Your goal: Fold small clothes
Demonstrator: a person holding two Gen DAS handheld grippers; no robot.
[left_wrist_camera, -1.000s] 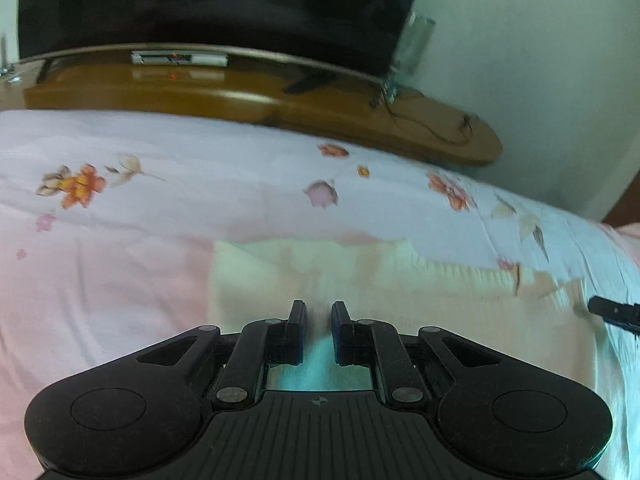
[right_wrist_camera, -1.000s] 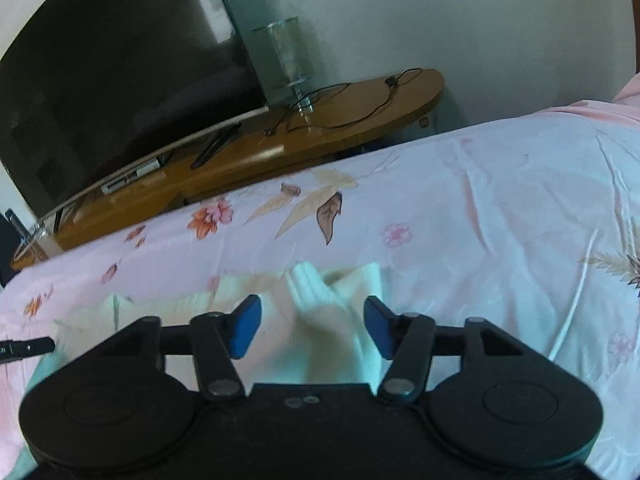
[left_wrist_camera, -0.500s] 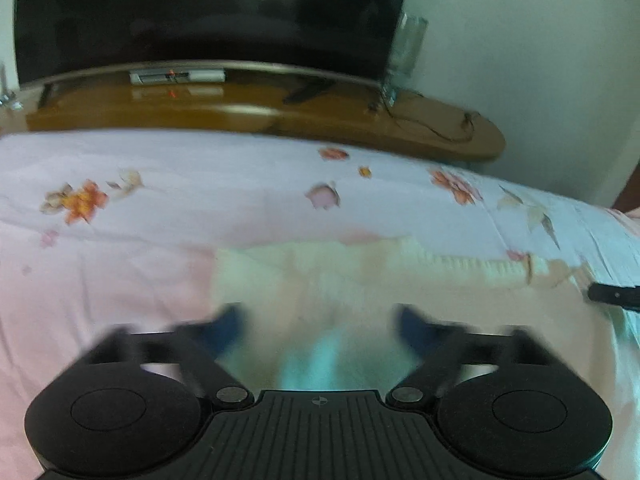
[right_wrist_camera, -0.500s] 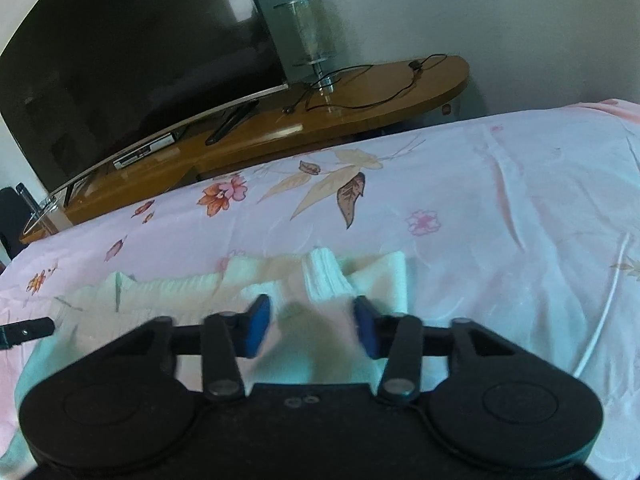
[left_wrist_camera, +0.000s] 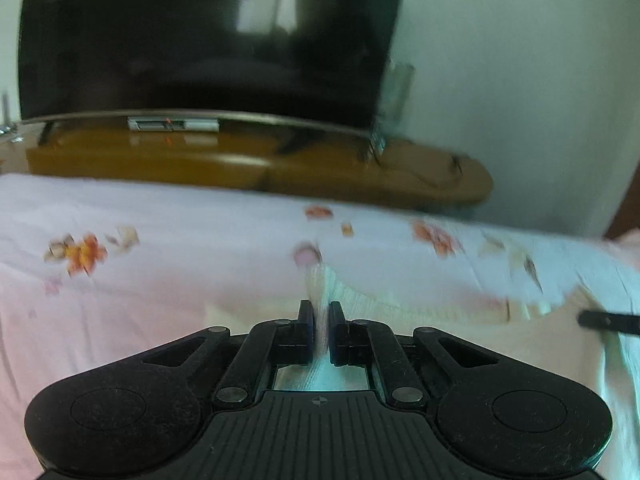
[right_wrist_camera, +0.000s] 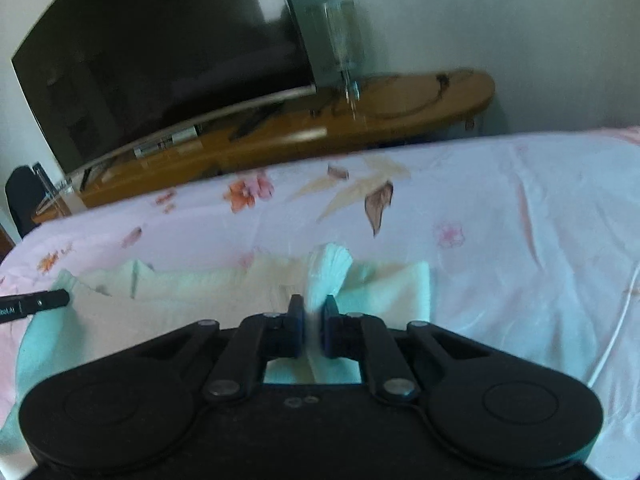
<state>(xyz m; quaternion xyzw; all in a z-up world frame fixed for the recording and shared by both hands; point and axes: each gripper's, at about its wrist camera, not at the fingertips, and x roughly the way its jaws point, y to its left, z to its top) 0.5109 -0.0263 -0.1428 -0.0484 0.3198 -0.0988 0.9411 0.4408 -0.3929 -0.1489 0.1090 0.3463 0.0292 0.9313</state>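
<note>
**Both tools pinch the pale garment on the bed**

The left tool (left_wrist_camera: 319, 312) has its two black fingers drawn close together with a ridge of the pale yellow-green knit garment (left_wrist_camera: 420, 304) clamped between them; the pinched cloth stands up just past the fingertips, toward 12 o'clock. From there the garment spreads flat toward 3 o'clock, where the black tip of the other tool pokes in at the frame's edge.

The right tool (right_wrist_camera: 313, 305) is likewise closed on the same garment (right_wrist_camera: 200, 284), its blue-padded fingers squeezing a fanned fold that rises at 12 o'clock. The rest of the cloth lies toward 9 o'clock, and the left tool's finger tip shows there at the frame's edge.

The garment rests on a bed covered by a pink floral sheet (right_wrist_camera: 500, 216), with orange blossoms and brown leaves printed at about 11 and 1 o'clock of the right tool. Beyond the bed, at 12 o'clock, stands a curved wooden TV stand (right_wrist_camera: 400, 116) carrying a large dark television (right_wrist_camera: 160, 60) and a clear glass lamp-like piece (right_wrist_camera: 342, 44), blurred by motion. A pale wall (left_wrist_camera: 520, 80) fills the background.
</note>
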